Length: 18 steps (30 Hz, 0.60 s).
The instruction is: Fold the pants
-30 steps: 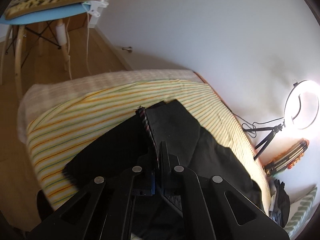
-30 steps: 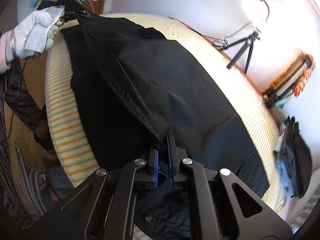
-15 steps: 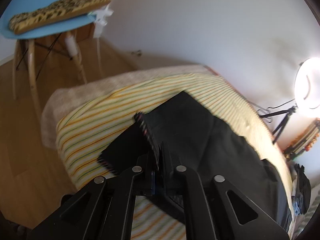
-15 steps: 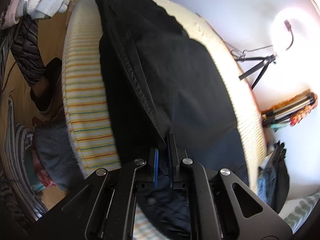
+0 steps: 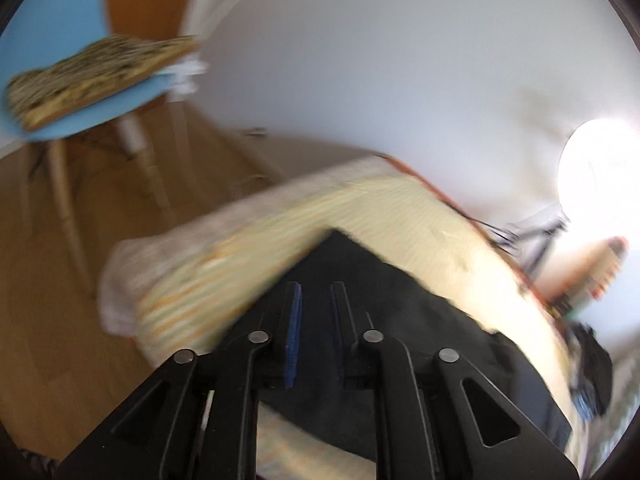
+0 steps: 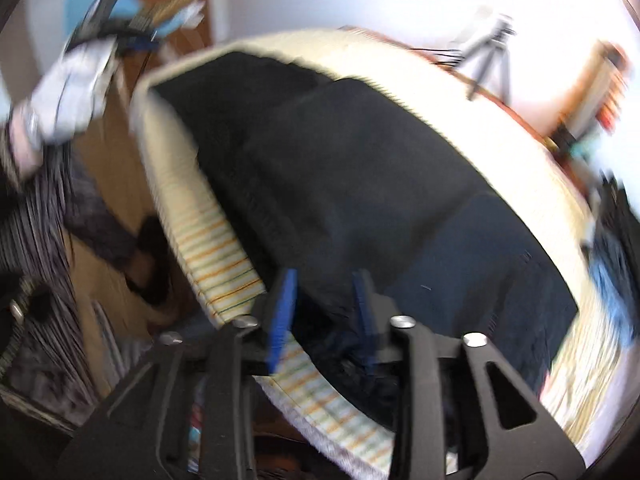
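Observation:
Black pants (image 6: 360,168) lie folded lengthwise on a yellow striped cover (image 6: 208,240) over a padded surface. In the left wrist view the leg end of the pants (image 5: 360,276) shows below my left gripper (image 5: 316,292), whose jaws are opening a little with no cloth between the blue pads. My right gripper (image 6: 324,280) hangs over the waist end with its jaws opening wider, and nothing is pinched between them. The left gripper (image 6: 116,36) also shows far off in a white-gloved hand (image 6: 68,100). Both views are blurred by motion.
A blue chair (image 5: 60,60) with a leopard-print cushion (image 5: 96,76) stands on the wooden floor beyond the leg end. A lit ring lamp (image 5: 600,168) on a tripod and a pile of clothes (image 6: 616,248) are by the wall. The person's patterned sleeve (image 6: 36,216) is at the left.
Both grippers let go of the black pants: their jaws parted, the right wider. Both lifted away from the cloth, and the pants now rest flat on the striped cover.

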Tool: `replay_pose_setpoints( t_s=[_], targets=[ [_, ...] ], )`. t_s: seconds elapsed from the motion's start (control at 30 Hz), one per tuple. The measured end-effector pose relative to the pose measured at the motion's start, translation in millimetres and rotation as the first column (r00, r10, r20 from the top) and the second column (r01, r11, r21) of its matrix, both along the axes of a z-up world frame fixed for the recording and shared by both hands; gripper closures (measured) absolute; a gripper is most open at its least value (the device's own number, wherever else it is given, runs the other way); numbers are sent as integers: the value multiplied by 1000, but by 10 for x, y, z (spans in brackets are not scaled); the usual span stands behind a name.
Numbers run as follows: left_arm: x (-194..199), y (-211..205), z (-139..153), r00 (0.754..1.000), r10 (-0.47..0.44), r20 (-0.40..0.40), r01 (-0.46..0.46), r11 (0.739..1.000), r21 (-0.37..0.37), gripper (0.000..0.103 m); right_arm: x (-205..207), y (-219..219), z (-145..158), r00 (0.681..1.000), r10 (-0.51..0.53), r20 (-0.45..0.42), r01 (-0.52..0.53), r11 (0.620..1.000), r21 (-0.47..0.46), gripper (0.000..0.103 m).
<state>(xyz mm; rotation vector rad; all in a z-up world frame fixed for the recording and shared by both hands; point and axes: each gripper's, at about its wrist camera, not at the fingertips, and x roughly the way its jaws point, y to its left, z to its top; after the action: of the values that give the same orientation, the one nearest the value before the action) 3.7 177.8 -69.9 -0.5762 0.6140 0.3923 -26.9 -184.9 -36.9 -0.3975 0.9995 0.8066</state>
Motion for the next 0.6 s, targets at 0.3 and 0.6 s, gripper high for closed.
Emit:
replay_pose_setpoints(
  t_s=[0.3,0.6],
  targets=[
    [519,-1164,212,845,-533,-50,534,846,9,70,208,-1249,142,858,-486,-169,506,856,108,55],
    [619,-2470,121,462,-872,-163,885,466,11,61,76,-2027,-201,578,-726,-372,806,579,120,55]
  ],
)
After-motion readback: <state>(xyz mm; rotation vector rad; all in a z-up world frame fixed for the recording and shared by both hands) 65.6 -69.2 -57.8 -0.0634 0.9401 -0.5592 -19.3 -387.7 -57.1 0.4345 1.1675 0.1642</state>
